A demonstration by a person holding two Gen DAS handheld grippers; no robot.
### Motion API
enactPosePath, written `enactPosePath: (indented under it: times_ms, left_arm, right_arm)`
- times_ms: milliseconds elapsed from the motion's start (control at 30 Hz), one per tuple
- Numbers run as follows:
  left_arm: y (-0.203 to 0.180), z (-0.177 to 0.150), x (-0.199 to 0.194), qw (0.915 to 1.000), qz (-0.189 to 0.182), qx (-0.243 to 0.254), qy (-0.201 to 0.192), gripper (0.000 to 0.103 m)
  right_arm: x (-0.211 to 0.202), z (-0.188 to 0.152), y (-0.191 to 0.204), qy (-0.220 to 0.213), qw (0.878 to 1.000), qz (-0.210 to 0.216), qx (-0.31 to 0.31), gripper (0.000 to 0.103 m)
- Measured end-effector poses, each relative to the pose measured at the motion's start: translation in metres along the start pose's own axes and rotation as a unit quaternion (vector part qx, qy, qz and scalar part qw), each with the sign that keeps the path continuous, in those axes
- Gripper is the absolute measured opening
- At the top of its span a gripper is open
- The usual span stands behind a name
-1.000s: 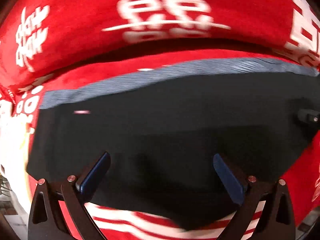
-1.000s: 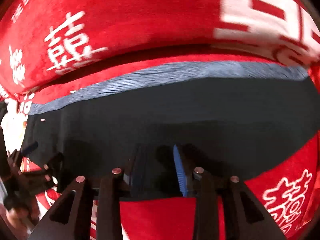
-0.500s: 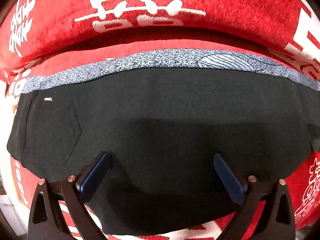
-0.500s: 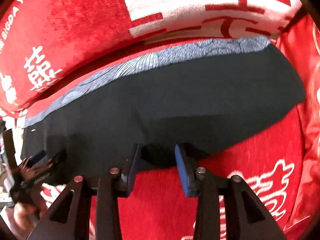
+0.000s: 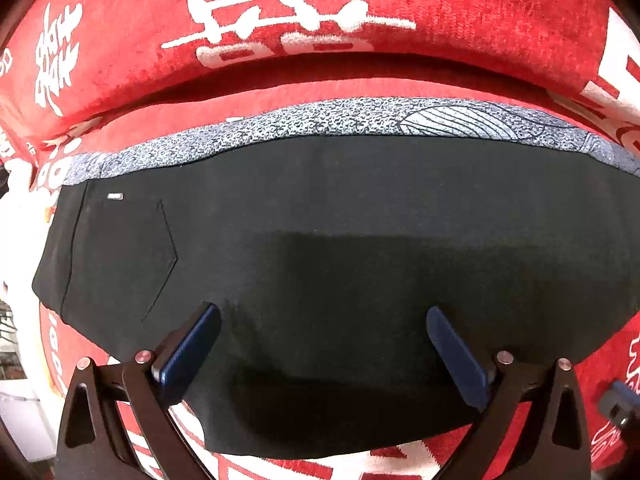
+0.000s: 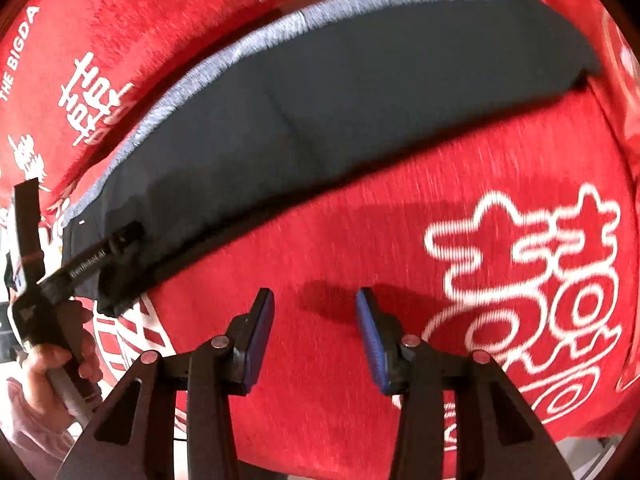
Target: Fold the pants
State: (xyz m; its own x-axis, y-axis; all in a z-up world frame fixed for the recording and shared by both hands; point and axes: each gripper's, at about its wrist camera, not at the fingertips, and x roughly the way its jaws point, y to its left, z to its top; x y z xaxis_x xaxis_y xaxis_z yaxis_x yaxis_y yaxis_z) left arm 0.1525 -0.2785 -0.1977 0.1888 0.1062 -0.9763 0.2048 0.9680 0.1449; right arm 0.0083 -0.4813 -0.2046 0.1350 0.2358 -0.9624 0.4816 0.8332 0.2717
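Pants (image 5: 340,248) of dark, near-black cloth lie flat and folded lengthwise on a red cover (image 5: 460,12) printed with large white characters, the long side running left to right across the seat. A grey-blue patterned band (image 5: 320,124) shows along the far edge of the dark cloth, and beyond it the red cover rises into a padded back. In the left wrist view a stitched back pocket (image 5: 120,256) with a small pale tag (image 5: 115,196) above it sits at the left end of the garment. The left gripper (image 5: 322,354) points steeply down over the near part of the pants; its two blue pads (image 5: 188,356) stand wide apart with only flat cloth below them, and nothing is clamped. From the right wrist view the same tool (image 6: 100,252) appears at the left end of the garment, gripped by a hand (image 6: 56,376) in a pale sleeve. The right gripper (image 6: 316,336) hangs over bare red cover (image 6: 340,264) on the near side of the pants, clear of the cloth; its jaws are opening, the blue pads (image 6: 260,340) partly spread, with nothing between them. That view is streaked with blur. A large white character (image 6: 532,280) lies on the cover to the right of this gripper.
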Motion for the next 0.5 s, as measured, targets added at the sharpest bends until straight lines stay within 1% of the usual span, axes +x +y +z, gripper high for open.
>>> enactPosePath:
  times_ms: [133,267,333,500]
  left_arm:
    - [-0.004,-0.007,-0.003,1.0000,0.005,-0.003,0.001,0.103]
    - [-0.011,-0.008,-0.006,0.9999,0.006,0.003,0.008,0.103]
    - [-0.011,-0.006,-0.005,0.9999,0.008,0.006,0.011,0.103]
    - [-0.018,-0.002,-0.007,0.9992,0.031,0.023,0.011,0.103]
  right_arm:
    - [-0.008,-0.007,-0.005,0.000,1.000,0.001,0.002,0.049]
    - [-0.002,-0.003,0.003,0.006,1.000,0.001,-0.003,0.056]
    - [0.000,-0.002,0.006,0.006,1.000,-0.001,-0.007,0.056]
    - [0.001,-0.002,0.007,0.006,1.000,-0.001,-0.008,0.058]
